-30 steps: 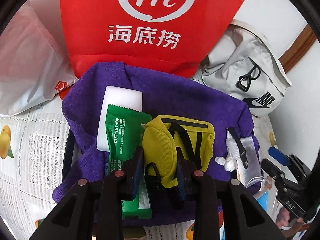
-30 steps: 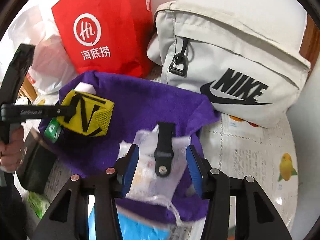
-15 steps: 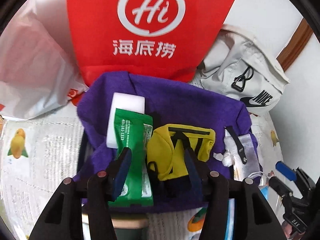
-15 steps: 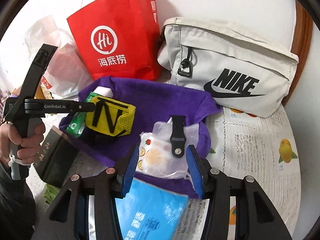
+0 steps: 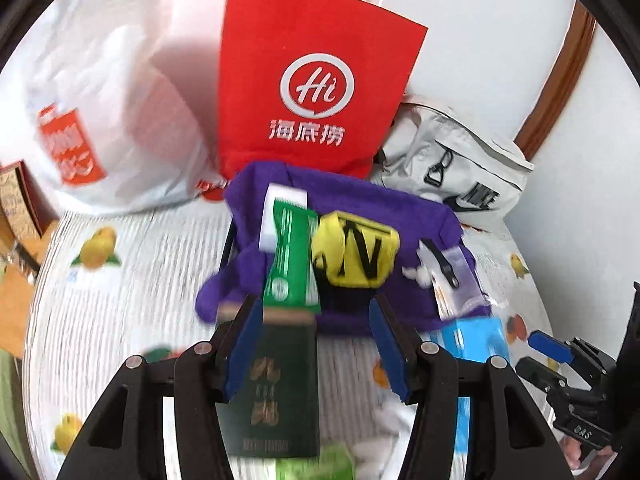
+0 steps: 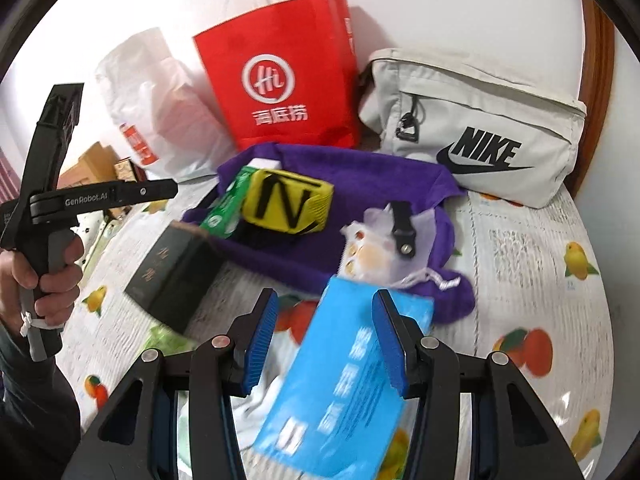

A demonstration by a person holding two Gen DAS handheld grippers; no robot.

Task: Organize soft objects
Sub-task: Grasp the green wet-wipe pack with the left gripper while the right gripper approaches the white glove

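Note:
A purple towel lies on the fruit-print tablecloth. On it rest a white block, a green packet, a yellow pouch with black straps and a clear drawstring bag with a black clip. My left gripper is open, held back and above the towel's near edge, with nothing gripped. My right gripper is open too, over a blue pack and short of the drawstring bag. The yellow pouch lies free on the towel.
A dark green box sits below the left gripper. A red paper bag, a grey Nike bag and a white plastic bag line the wall behind the towel. A hand holds the left gripper's handle.
The left gripper opened and let go of the yellow pouch, which now lies on the towel. Both grippers drew back and up, away from the towel.

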